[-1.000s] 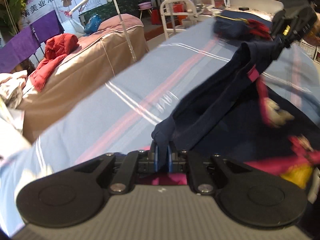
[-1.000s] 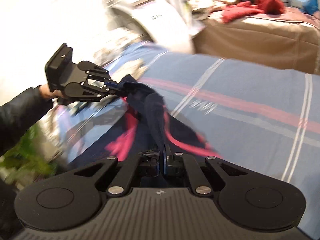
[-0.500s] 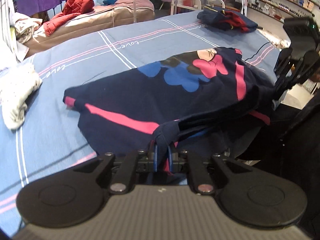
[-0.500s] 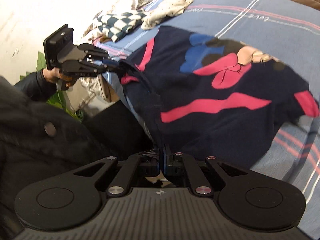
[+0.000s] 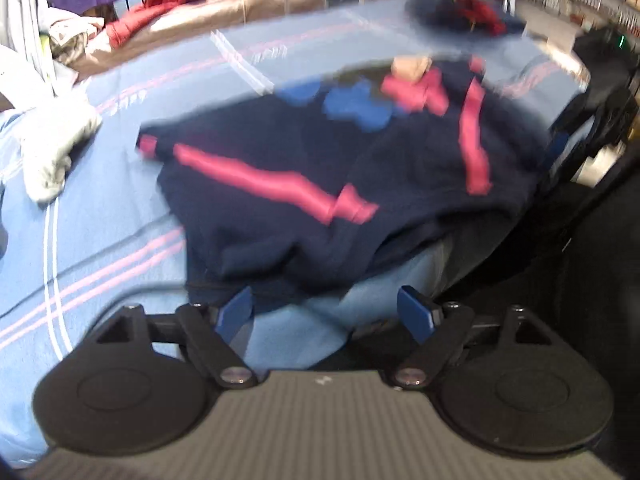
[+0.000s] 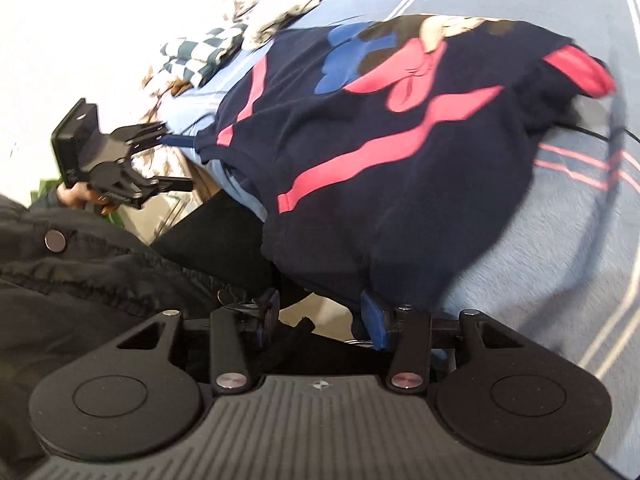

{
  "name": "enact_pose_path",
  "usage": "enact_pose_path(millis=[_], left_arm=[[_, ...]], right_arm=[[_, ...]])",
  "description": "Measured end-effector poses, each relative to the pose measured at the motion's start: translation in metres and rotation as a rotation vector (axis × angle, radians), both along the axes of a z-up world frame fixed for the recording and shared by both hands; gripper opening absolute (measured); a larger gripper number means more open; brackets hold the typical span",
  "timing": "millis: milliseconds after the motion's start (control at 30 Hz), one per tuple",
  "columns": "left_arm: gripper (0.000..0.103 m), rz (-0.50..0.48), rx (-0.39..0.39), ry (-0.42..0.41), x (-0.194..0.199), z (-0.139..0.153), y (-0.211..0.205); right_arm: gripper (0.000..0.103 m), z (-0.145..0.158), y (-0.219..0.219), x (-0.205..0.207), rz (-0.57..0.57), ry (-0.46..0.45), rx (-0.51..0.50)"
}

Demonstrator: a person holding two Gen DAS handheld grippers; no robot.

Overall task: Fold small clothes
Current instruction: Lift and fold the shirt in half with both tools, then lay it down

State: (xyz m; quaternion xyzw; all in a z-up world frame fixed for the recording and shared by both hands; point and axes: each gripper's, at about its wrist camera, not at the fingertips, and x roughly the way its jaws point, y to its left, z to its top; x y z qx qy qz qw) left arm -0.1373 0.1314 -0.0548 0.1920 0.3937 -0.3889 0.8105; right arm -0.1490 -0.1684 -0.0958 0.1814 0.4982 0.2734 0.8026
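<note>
A small navy garment [image 5: 320, 184] with pink stripes and a cartoon print lies spread on the blue striped bed; it also shows in the right wrist view [image 6: 400, 152]. Its near hem hangs at the bed's front edge. My left gripper [image 5: 330, 314] is open and empty just in front of the hem; it also shows in the right wrist view [image 6: 176, 162], jaws apart. My right gripper [image 6: 320, 316] is open and empty at the other hem corner; it shows in the left wrist view [image 5: 560, 148] at the far right.
A white cloth [image 5: 52, 148] lies left of the garment. A checkered cloth [image 6: 200, 56] and light clothes lie beyond it. A folded dark pile [image 5: 460, 16] sits at the bed's far end. A brown bed [image 5: 200, 12] with red clothes stands behind. My black jacket [image 6: 80, 264] is close below.
Both grippers swung the garment down flat onto the bed, then opened and let go of its hem. The garment now rests on the bed by itself.
</note>
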Motion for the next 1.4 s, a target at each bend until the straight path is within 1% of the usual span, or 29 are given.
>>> enact_pose_path(millis=[33,67,100,167,267,300,333,400,467,500,533,600,633,667,700,733,767,800,833,867,900,967,1067,1100,1133,1200,1267,1333,1400], left_arm=[[0.08,-0.01,-0.029,-0.028,-0.004,0.009,-0.006],[0.082,-0.024,-0.05,-0.062,-0.006,0.018,-0.016],[0.087,-0.034,-0.056,-0.099,-0.007,0.026,-0.03],[0.095,-0.066,-0.081,-0.156,-0.008,0.038,-0.064],[0.095,-0.184,-0.075,-0.207,-0.014,0.042,-0.131],[0.095,-0.213,-0.051,-0.229,-0.019,0.039,-0.156],[0.094,-0.227,-0.003,-0.257,-0.024,0.034,-0.179],[0.089,-0.262,0.104,-0.317,-0.041,0.022,-0.219],[0.086,-0.322,0.168,-0.369,-0.067,0.013,-0.245],[0.086,-0.366,0.177,-0.374,-0.079,0.01,-0.251],[0.086,-0.4,0.176,-0.356,-0.09,0.006,-0.258],[0.084,-0.43,0.188,-0.299,-0.105,0.0,-0.271],[0.081,-0.445,0.196,-0.268,-0.109,-0.005,-0.276],[0.072,-0.452,0.208,-0.234,-0.113,-0.009,-0.279],[0.068,-0.452,0.227,-0.206,-0.114,-0.015,-0.282],[0.068,-0.439,0.24,-0.189,-0.114,-0.019,-0.285],[0.065,-0.429,0.251,-0.165,-0.114,-0.023,-0.288],[0.059,-0.435,0.269,-0.138,-0.114,-0.028,-0.292],[0.056,-0.442,0.297,-0.125,-0.116,-0.034,-0.297],[0.055,-0.436,0.333,-0.131,-0.115,-0.042,-0.301],[0.051,-0.427,0.37,-0.148,-0.116,-0.048,-0.305],[0.048,-0.422,0.424,-0.158,-0.116,-0.058,-0.311],[0.044,-0.406,0.459,-0.166,-0.114,-0.066,-0.315],[0.039,-0.401,0.465,-0.169,-0.112,-0.068,-0.315],[0.036,-0.398,0.471,-0.178,-0.112,-0.069,-0.315],[0.032,-0.397,0.466,-0.171,-0.107,-0.067,-0.313],[0.029,-0.383,0.438,-0.144,-0.101,-0.064,-0.309],[0.025,-0.358,0.386,-0.088,-0.089,-0.058,-0.303],[0.02,-0.321,0.331,-0.021,-0.076,-0.055,-0.296]], right_arm=[[0.078,0.004,-0.003,-0.002,-0.023,-0.017,0.012],[0.08,0.007,-0.01,-0.007,-0.05,-0.038,0.026],[0.082,0.012,-0.015,-0.008,-0.085,-0.061,0.034],[0.096,0.018,-0.024,-0.01,-0.182,-0.111,0.027],[0.097,0.028,-0.048,-0.01,-0.346,-0.159,0.046],[0.097,0.029,-0.056,-0.01,-0.401,-0.165,0.063],[0.099,0.03,-0.063,-0.011,-0.445,-0.172,0.082],[0.099,0.032,-0.073,-0.015,-0.509,-0.176,0.101],[0.101,0.031,-0.074,-0.021,-0.535,-0.182,0.105],[0.101,0.031,-0.078,-0.027,-0.542,-0.188,0.107],[0.102,0.03,-0.079,-0.03,-0.548,-0.188,0.116],[0.103,0.021,-0.082,-0.036,-0.561,-0.176,0.142],[0.103,0.016,-0.084,-0.036,-0.569,-0.167,0.151],[0.103,0.014,-0.086,-0.037,-0.575,-0.161,0.156],[0.103,0.011,-0.085,-0.036,-0.577,-0.159,0.16],[0.103,0.01,-0.081,-0.034,-0.579,-0.161,0.163],[0.103,0.012,-0.083,-0.035,-0.579,-0.166,0.17],[0.103,0.013,-0.082,-0.035,-0.578,-0.172,0.181],[0.103,0.014,-0.083,-0.034,-0.578,-0.179,0.193],[0.103,0.016,-0.083,-0.034,-0.579,-0.186,0.2],[0.103,0.017,-0.084,-0.034,-0.581,-0.192,0.204],[0.103,0.019,-0.086,-0.033,-0.59,-0.202,0.214],[0.103,0.02,-0.089,-0.033,-0.608,-0.213,0.232],[0.103,0.02,-0.089,-0.032,-0.611,-0.215,0.232],[0.103,0.021,-0.089,-0.032,-0.613,-0.217,0.231],[0.103,0.021,-0.09,-0.029,-0.617,-0.22,0.233],[0.103,0.022,-0.091,-0.026,-0.619,-0.221,0.232],[0.103,0.025,-0.095,-0.022,-0.628,-0.227,0.213],[0.103,0.028,-0.102,-0.02,-0.666,-0.235,0.185]])
